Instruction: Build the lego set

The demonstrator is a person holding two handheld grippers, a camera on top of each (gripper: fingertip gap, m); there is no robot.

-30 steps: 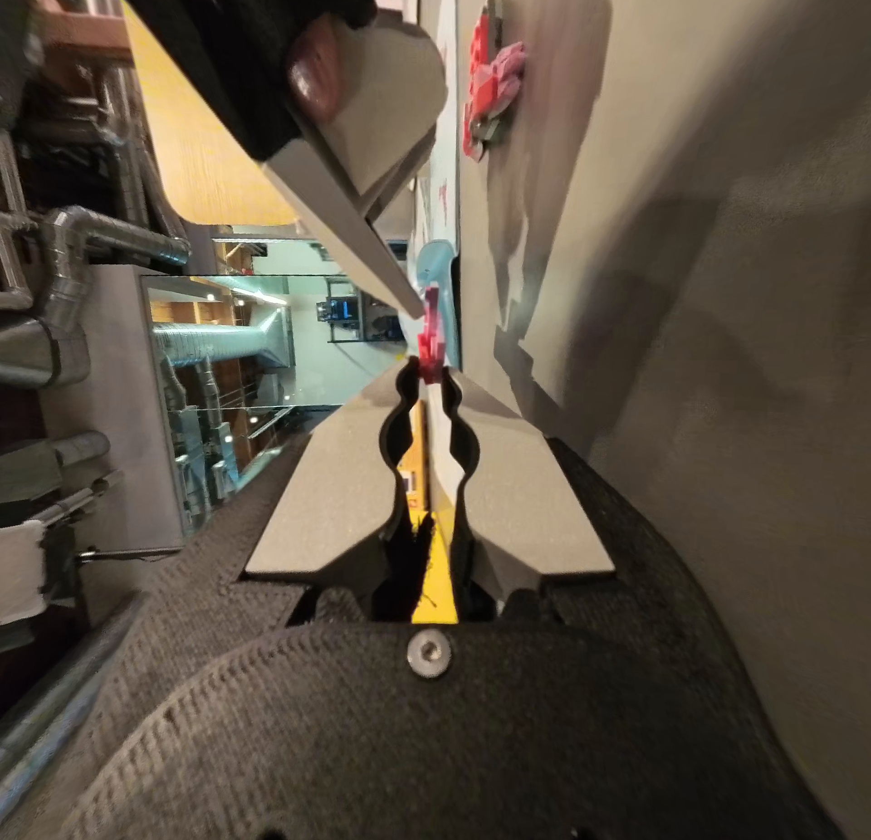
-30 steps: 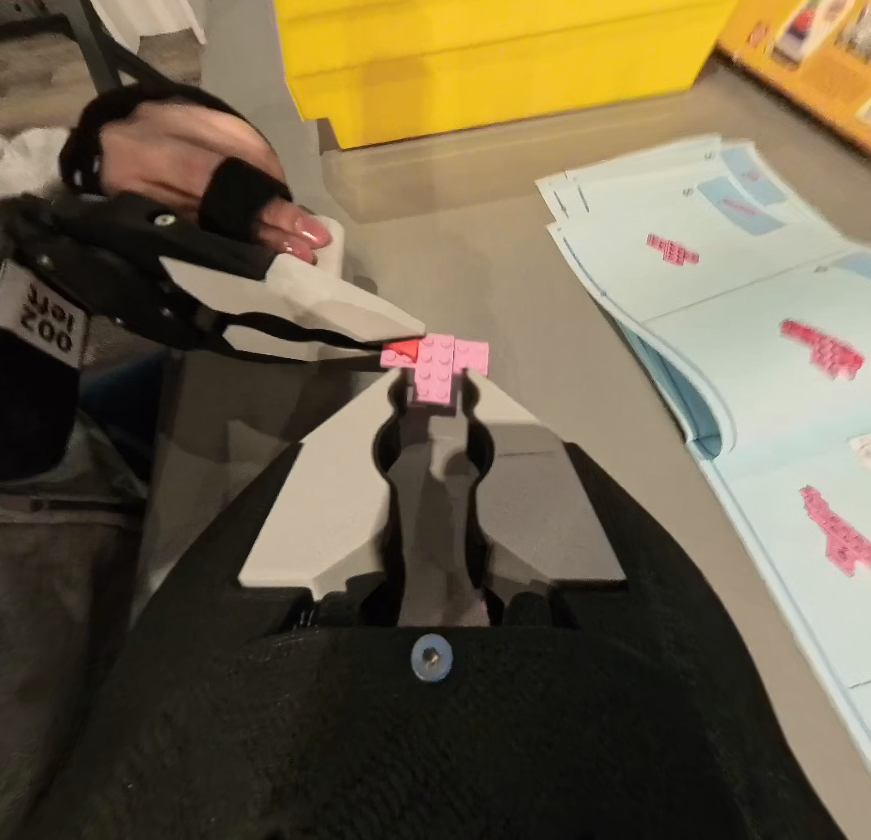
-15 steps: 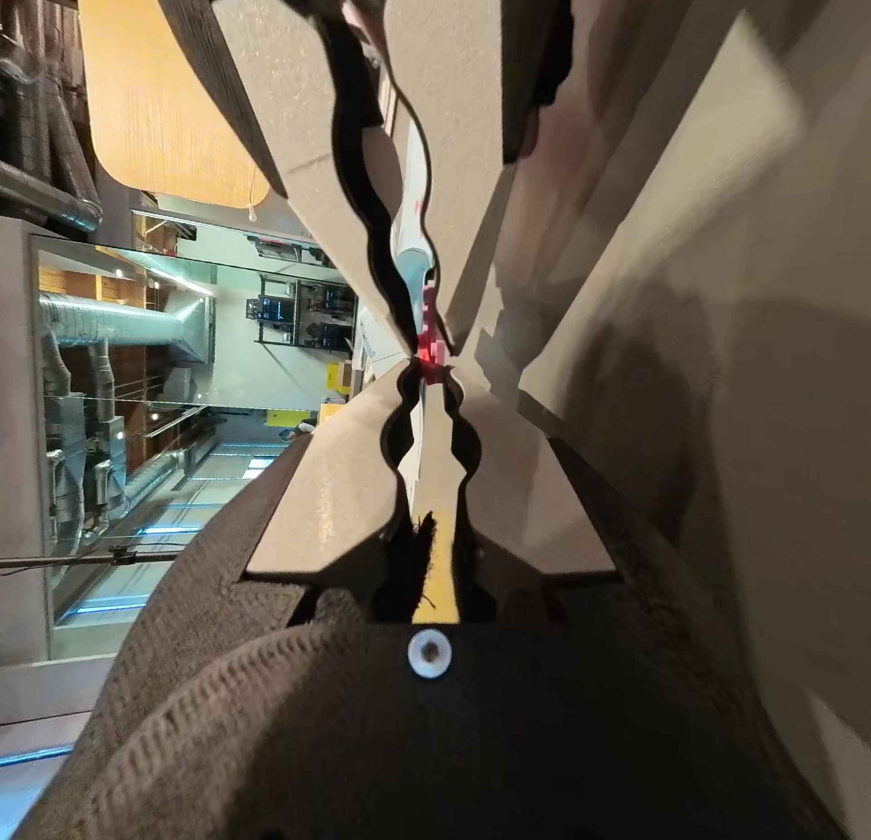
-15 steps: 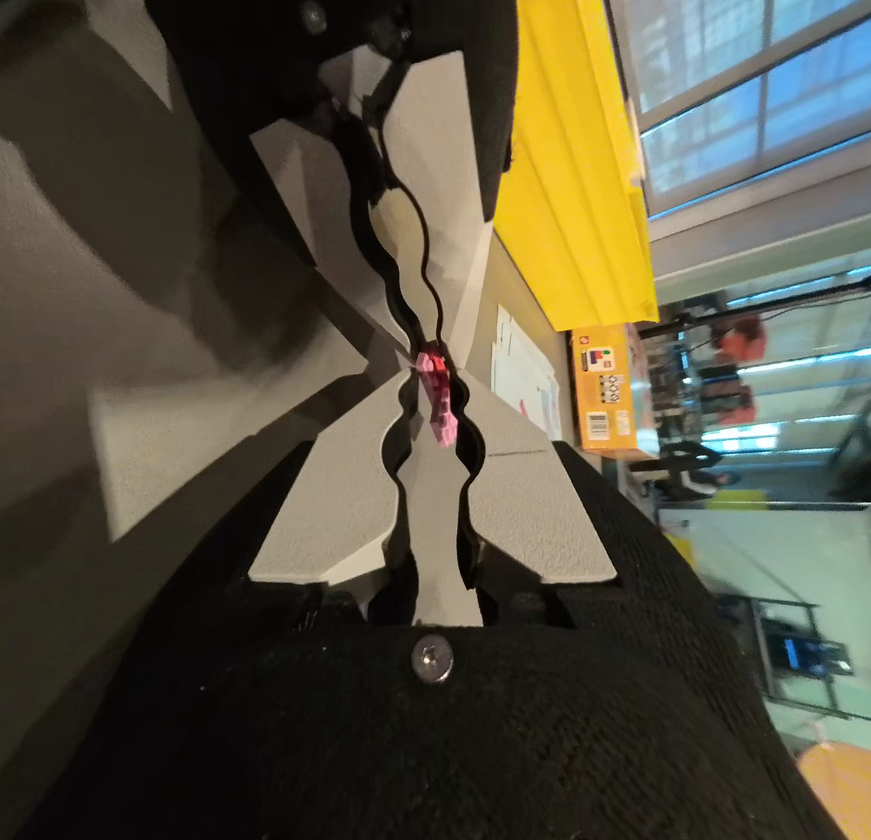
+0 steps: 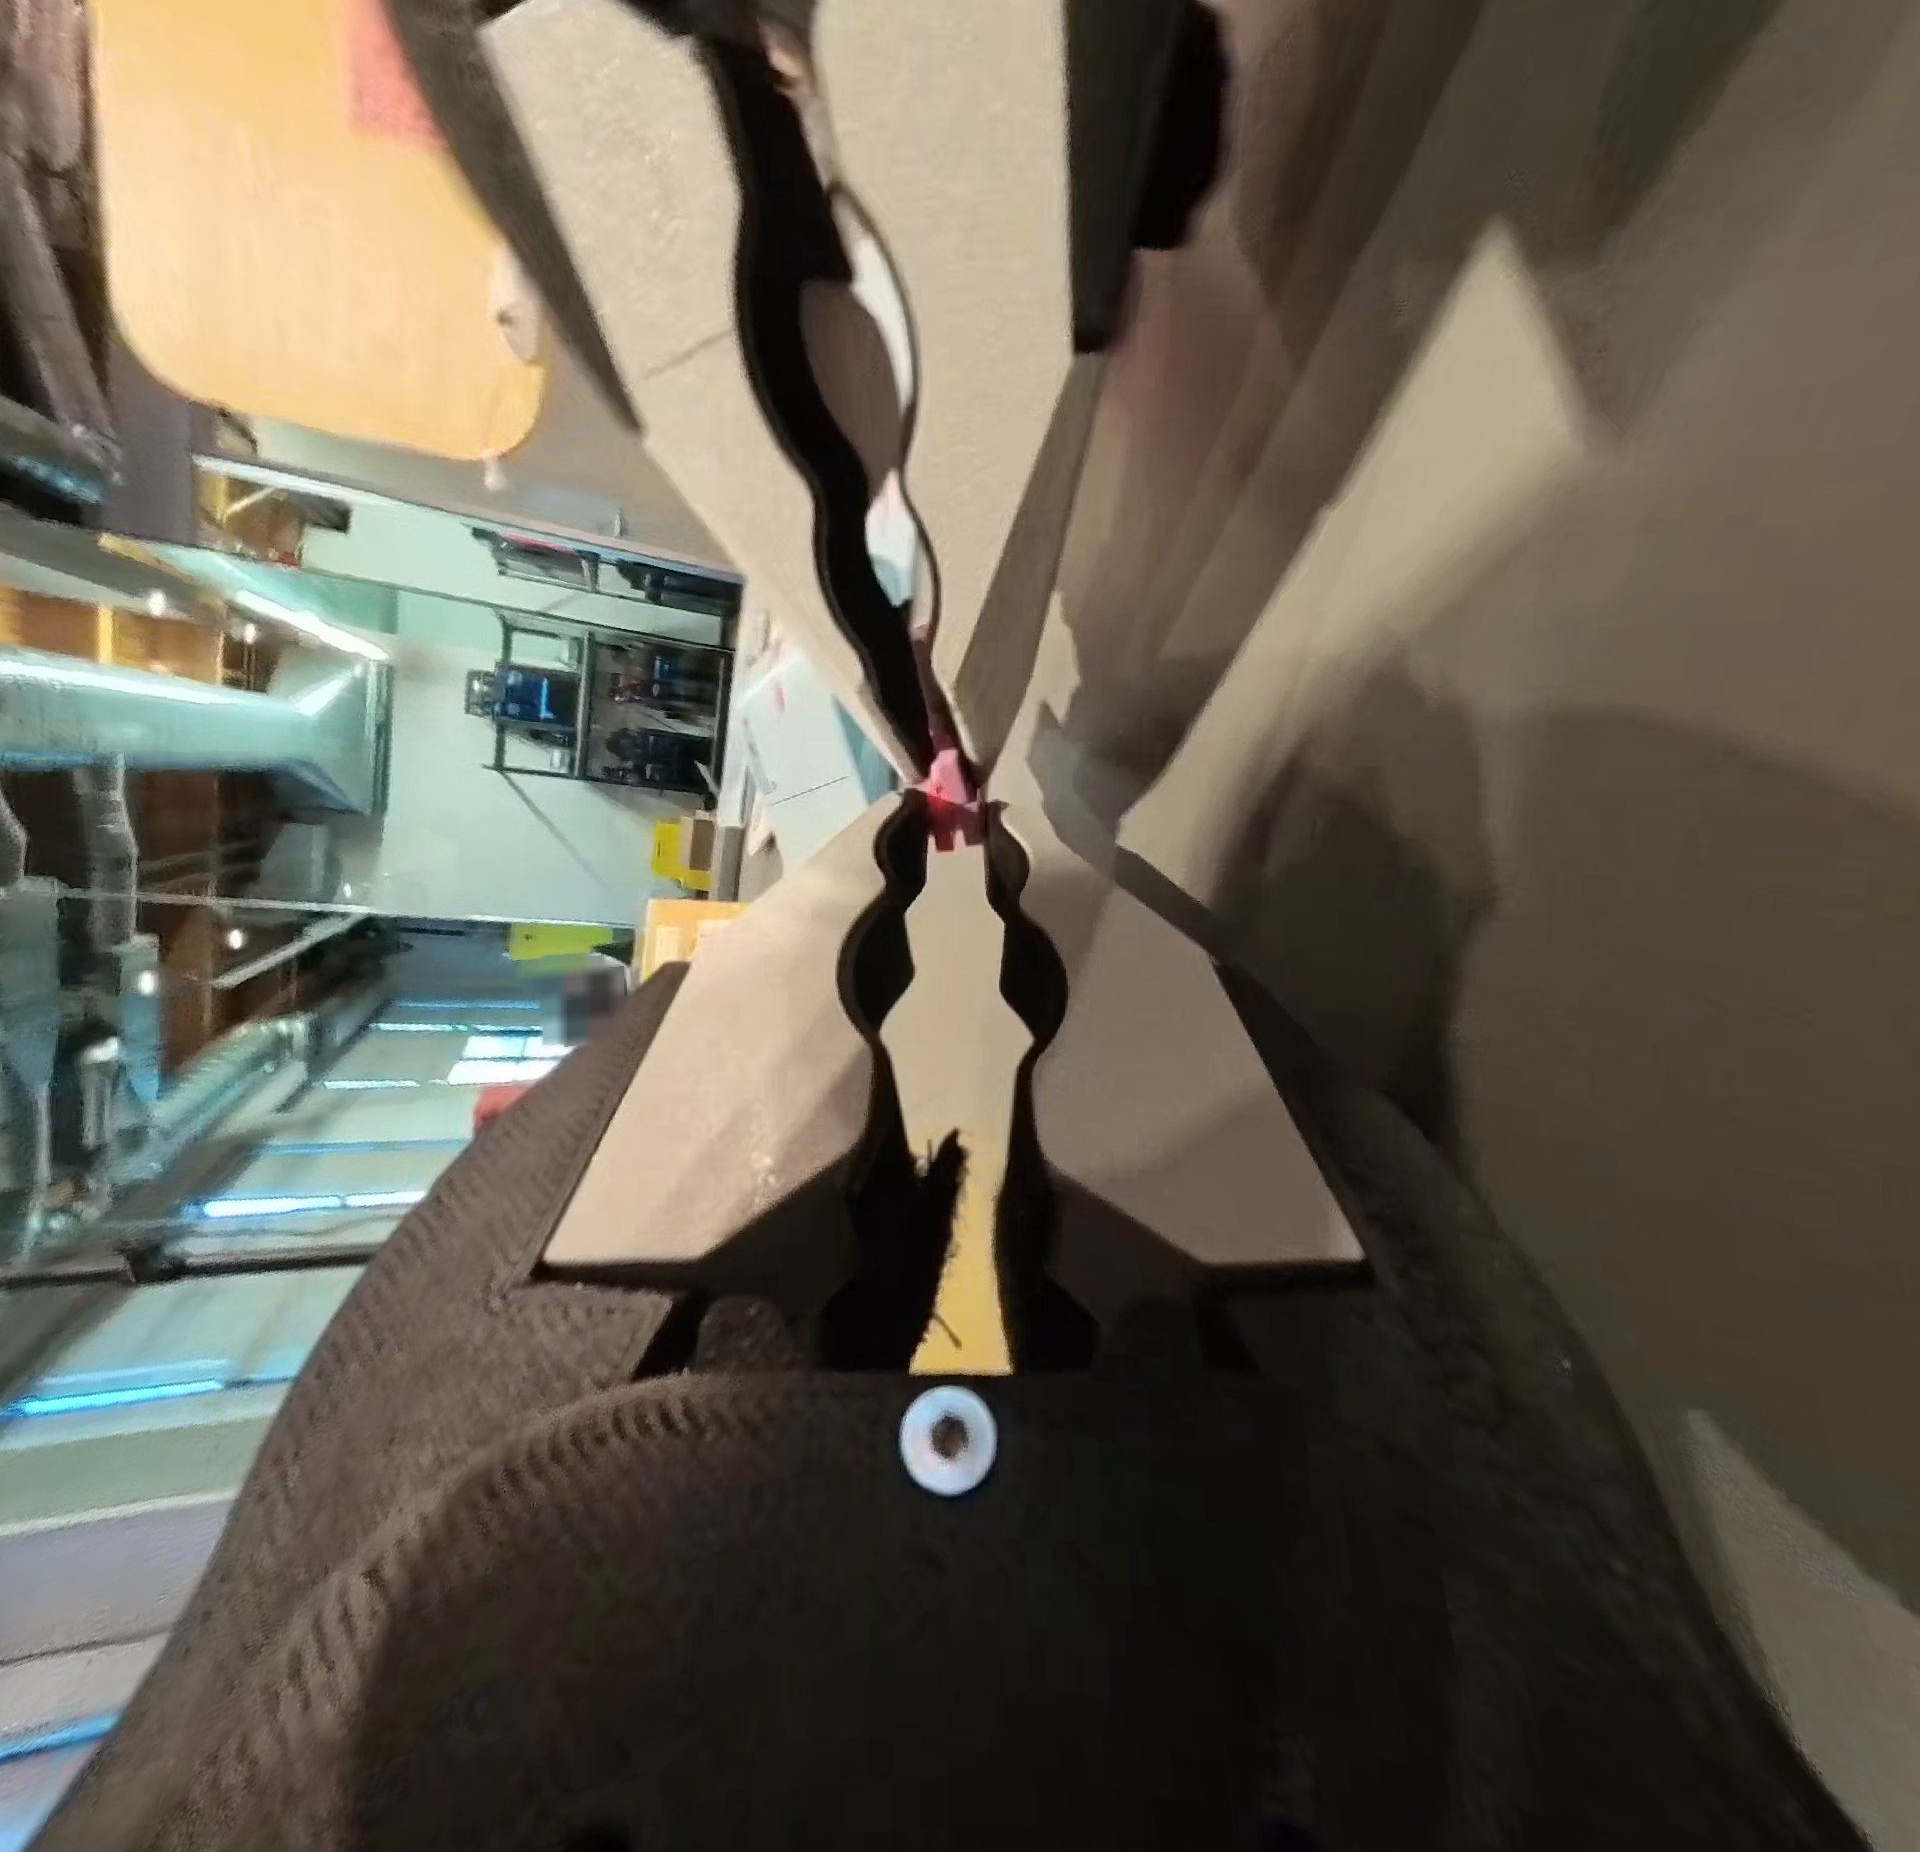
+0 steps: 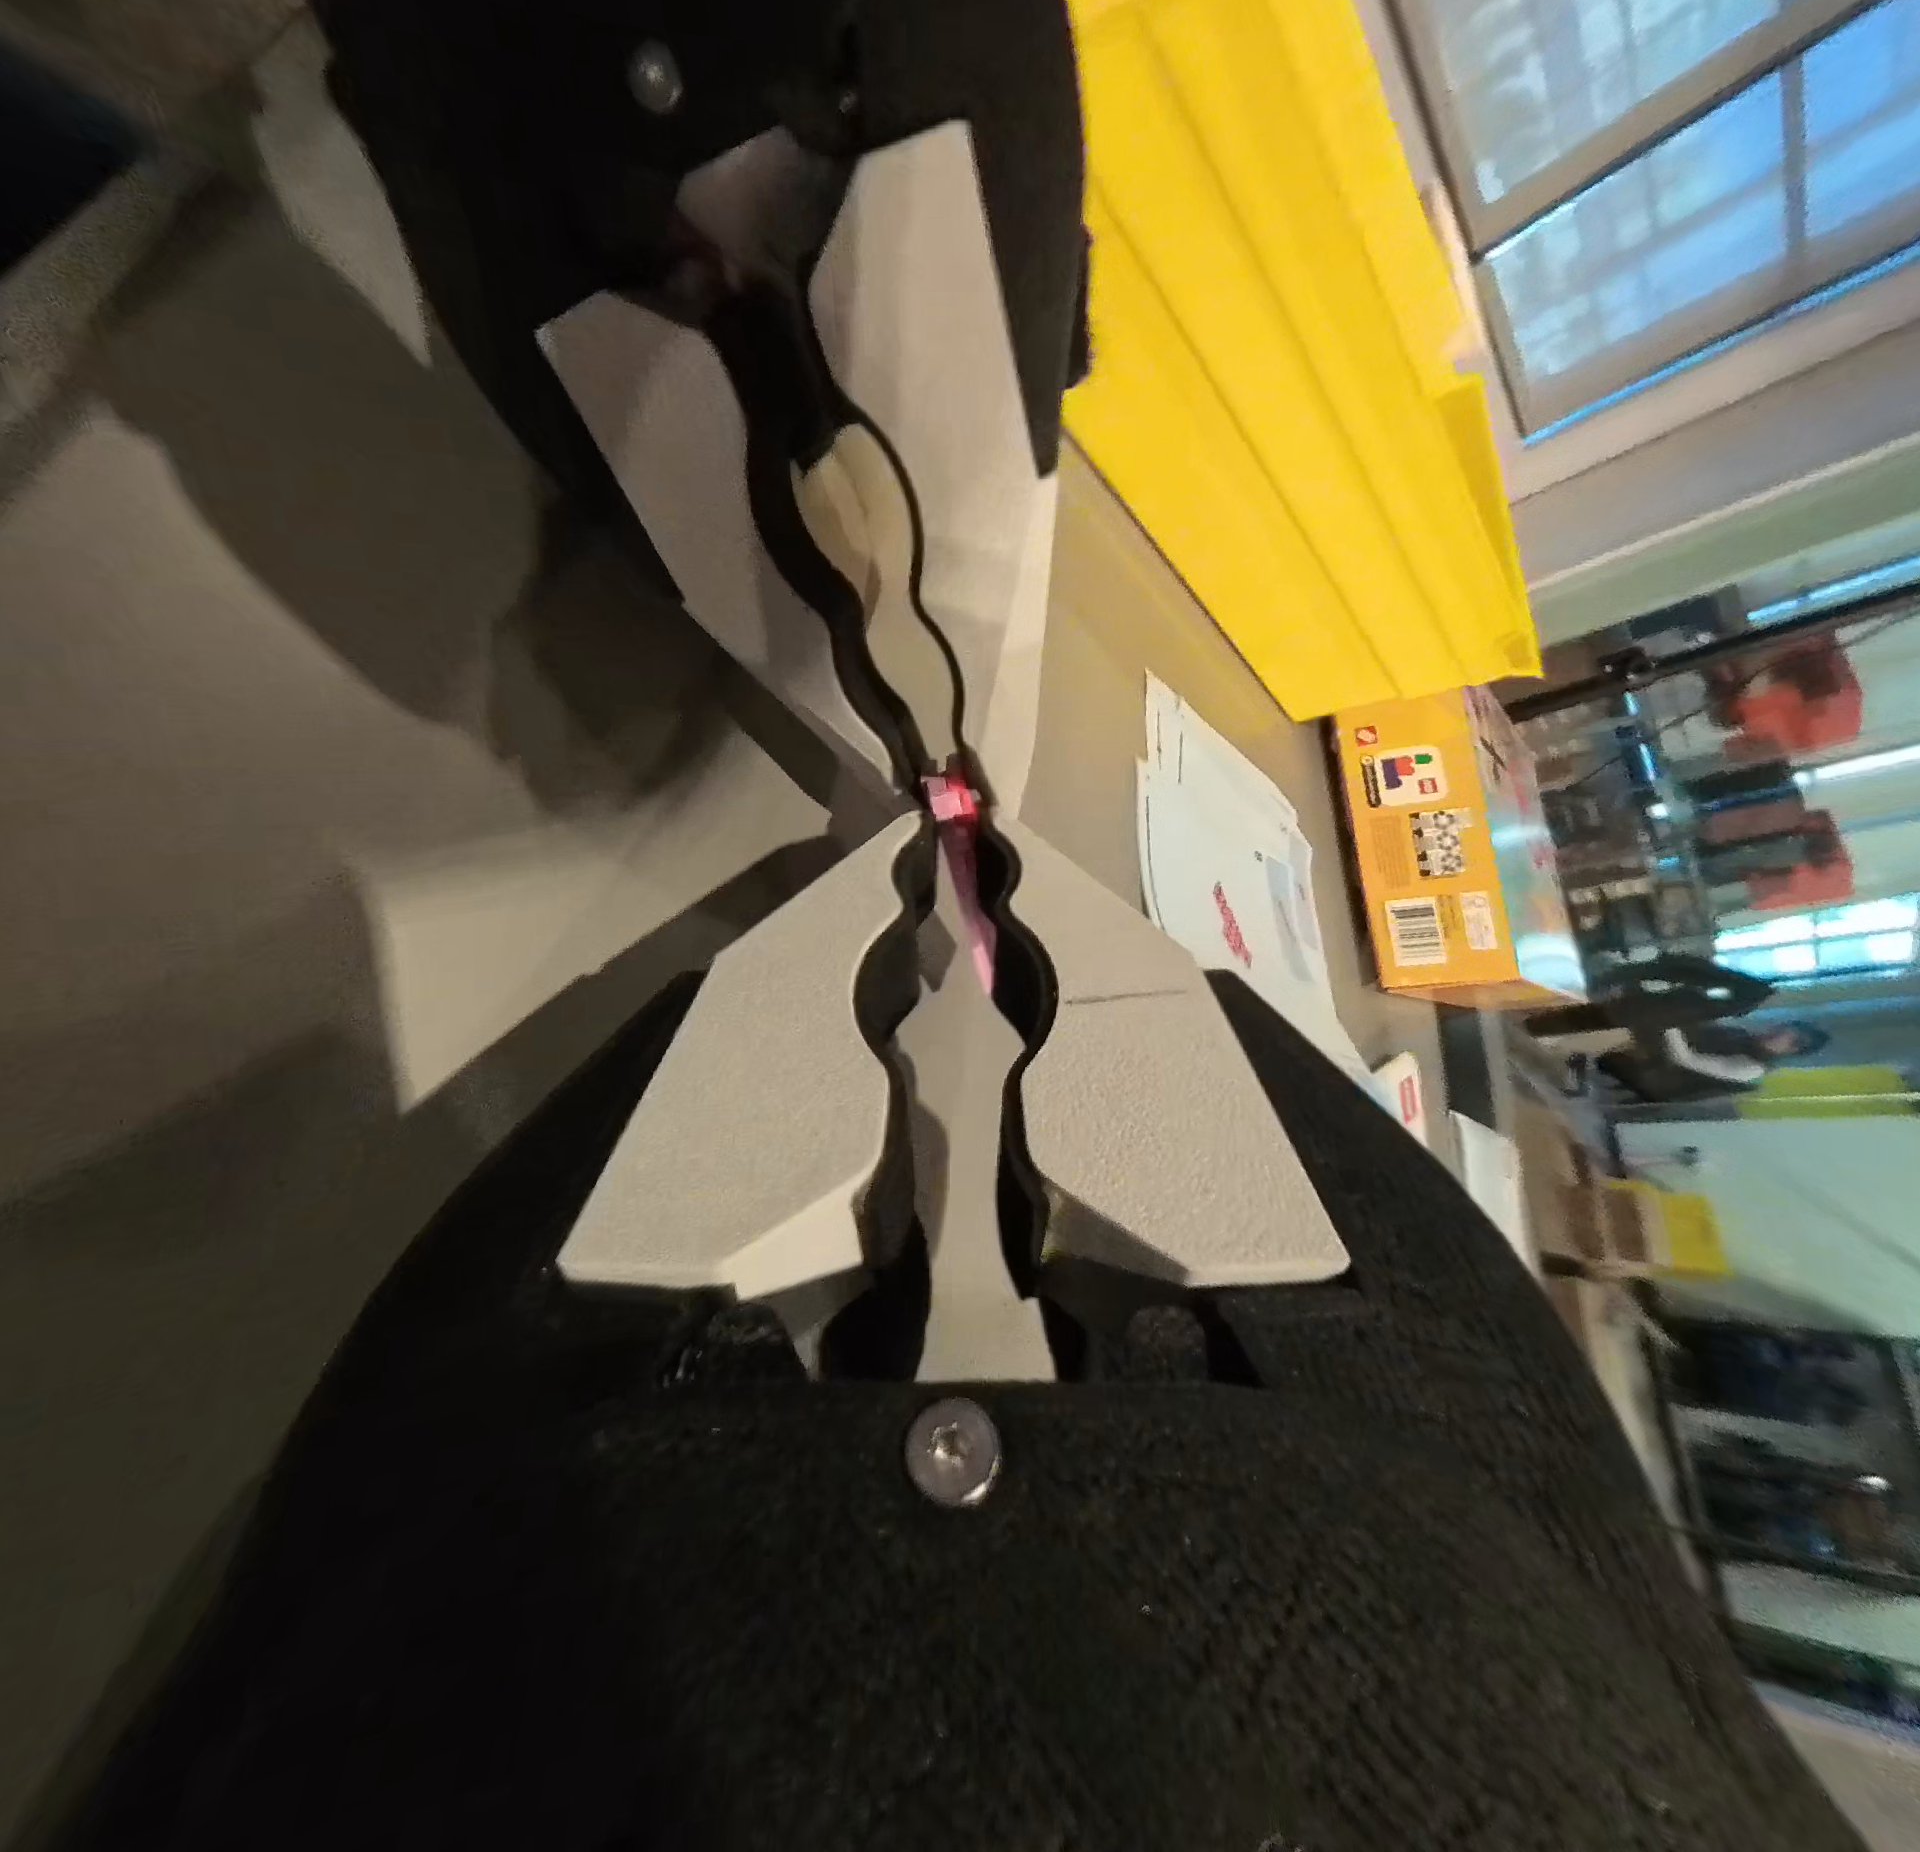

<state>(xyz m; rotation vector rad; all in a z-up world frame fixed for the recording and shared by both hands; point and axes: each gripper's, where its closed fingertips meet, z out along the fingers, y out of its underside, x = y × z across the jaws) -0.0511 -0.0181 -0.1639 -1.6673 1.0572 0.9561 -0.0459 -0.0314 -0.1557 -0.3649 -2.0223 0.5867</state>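
Observation:
My two grippers meet tip to tip above the grey table (image 6: 187,919), and both views are rolled on their side. My right gripper (image 6: 954,838) is shut on a pink Lego plate (image 6: 971,909), seen edge-on between its fingers. My left gripper (image 5: 948,815) is shut on a small red Lego piece (image 5: 943,803) pressed against the pink plate's end. In the right wrist view the left gripper (image 6: 943,776) comes in from the top with the red piece (image 6: 962,794) at its tips. In the left wrist view the right gripper (image 5: 940,748) comes in from the top.
A yellow bin (image 6: 1299,368) stands at the table's far side. An orange Lego box (image 6: 1423,857) and the open light-blue instruction booklet (image 6: 1216,867) lie beside it. A person's hand behind the left gripper is mostly hidden. The tips of both grippers are at nearly the same place.
Over the last second both grippers have rolled about a quarter turn and swung to face each other. Since half a second ago the tips have stayed pressed together on the pieces.

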